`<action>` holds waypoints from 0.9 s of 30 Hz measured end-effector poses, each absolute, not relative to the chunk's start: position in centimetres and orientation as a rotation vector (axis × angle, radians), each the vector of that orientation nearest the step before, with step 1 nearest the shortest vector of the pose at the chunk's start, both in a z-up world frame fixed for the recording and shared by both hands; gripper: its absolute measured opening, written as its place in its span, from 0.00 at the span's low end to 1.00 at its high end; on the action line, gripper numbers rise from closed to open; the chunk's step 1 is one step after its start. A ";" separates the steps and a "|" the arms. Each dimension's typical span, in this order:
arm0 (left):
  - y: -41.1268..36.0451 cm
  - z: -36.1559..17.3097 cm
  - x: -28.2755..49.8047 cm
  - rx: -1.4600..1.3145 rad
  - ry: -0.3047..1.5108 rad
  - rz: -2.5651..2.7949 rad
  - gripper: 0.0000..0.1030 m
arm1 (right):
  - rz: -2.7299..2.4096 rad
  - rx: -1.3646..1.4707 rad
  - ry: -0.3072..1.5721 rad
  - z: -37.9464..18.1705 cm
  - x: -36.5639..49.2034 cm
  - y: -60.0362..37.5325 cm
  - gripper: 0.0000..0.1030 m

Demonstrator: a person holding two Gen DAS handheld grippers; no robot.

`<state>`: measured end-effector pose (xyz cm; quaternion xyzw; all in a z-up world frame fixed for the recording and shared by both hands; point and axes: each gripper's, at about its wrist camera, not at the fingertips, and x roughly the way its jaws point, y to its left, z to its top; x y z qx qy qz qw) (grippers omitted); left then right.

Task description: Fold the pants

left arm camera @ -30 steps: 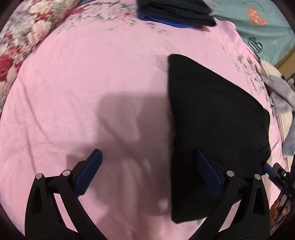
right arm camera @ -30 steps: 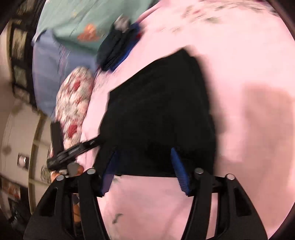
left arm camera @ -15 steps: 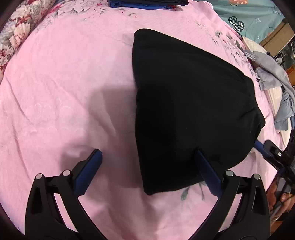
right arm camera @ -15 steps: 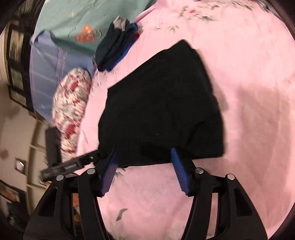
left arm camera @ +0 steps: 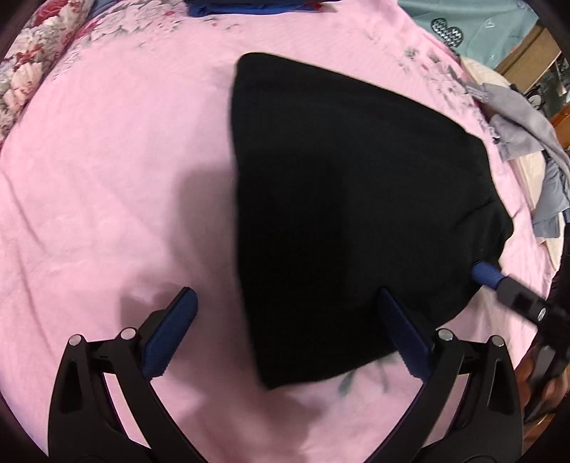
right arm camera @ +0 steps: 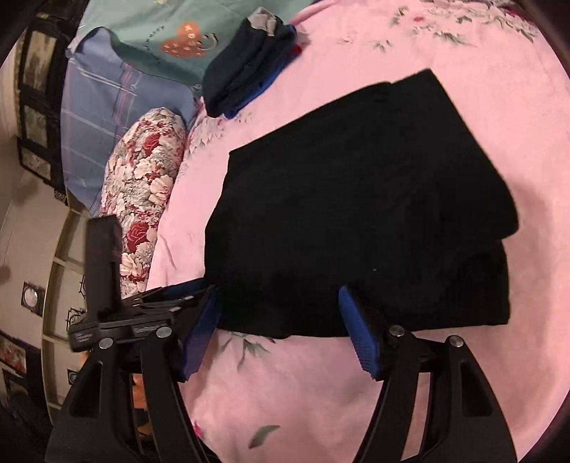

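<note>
The black pants lie folded into a thick flat bundle on the pink sheet. My left gripper hovers over their near corner, wide open, gripping nothing; its right finger overlaps the cloth's edge. In the right wrist view the pants show two stacked layers. My right gripper is at their near edge, jaws opening, the hem between the fingertips but not pinched. One blue fingertip of it touches the bundle's right side. The left gripper's body shows at the left.
A stack of dark and blue folded clothes sits at the far end of the bed. A floral pillow and a teal blanket lie beside it. Loose grey garments are heaped past the pants on the right.
My right gripper's jaws have spread wider at the pants' near edge. My left gripper slid sideways and rolled, so the bundle now fills the middle of its view.
</note>
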<state>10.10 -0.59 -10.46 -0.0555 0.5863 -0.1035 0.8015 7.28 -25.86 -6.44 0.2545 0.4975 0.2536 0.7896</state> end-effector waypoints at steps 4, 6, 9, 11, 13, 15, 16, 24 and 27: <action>1.4 -8.6 10.4 -0.153 1.205 -0.195 0.98 | 0.427 0.543 1.013 -5.2 6.5 -29.2 0.69; 2.0 -7.8 11.1 -0.196 1.188 -0.205 0.98 | 0.392 0.553 0.941 -4.0 6.0 -31.5 0.77; 2.3 -7.7 12.4 -0.246 1.208 -0.215 0.98 | 0.269 0.535 0.847 -3.4 6.0 -33.3 0.81; 1.9 -8.0 13.6 -0.271 1.222 -0.218 0.98 | 0.199 0.486 0.871 -3.8 6.9 -33.2 0.87; 1.6 -8.4 14.2 -0.305 1.230 -0.234 0.98 | 0.219 0.502 0.913 -4.9 7.4 -34.0 0.87; 0.8 -9.2 14.6 -0.320 1.265 -0.286 0.96 | 0.275 0.558 0.964 -6.3 8.6 -33.9 0.87; 0.6 -9.5 14.7 -0.328 1.279 -0.311 0.96 | 0.297 0.584 0.986 -6.9 9.0 -34.1 0.87; 0.2 -10.6 15.4 -0.318 1.321 -0.390 0.91 | 0.452 0.662 1.022 -8.1 9.9 -34.3 0.87; 0.6 -10.6 16.1 -0.350 1.314 -0.422 0.88 | 0.499 0.672 1.023 -8.0 10.3 -34.2 0.87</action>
